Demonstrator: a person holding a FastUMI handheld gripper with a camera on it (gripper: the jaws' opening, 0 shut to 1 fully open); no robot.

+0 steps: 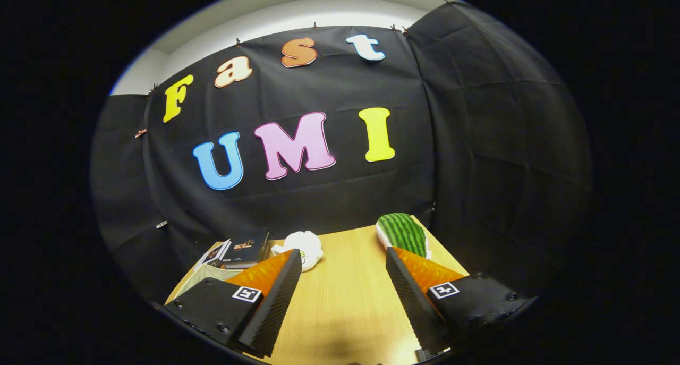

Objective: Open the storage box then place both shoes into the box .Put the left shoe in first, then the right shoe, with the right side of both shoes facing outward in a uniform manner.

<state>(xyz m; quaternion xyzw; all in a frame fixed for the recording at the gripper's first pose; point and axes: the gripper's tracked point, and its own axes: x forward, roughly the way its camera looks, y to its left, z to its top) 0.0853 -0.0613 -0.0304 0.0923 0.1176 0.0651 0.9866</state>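
While the gripper (343, 261) is spread wide and holds nothing, bare table (345, 296) lies between its fingers.

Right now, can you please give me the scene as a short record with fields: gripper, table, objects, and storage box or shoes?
gripper: gripper open, fingers wide apart, nothing between them
table: wooden table under and ahead of the fingers
objects: watermelon-patterned item beyond one finger; white object and dark book beyond the other
storage box or shoes: cannot tell; a pale edge beside one finger is unclear
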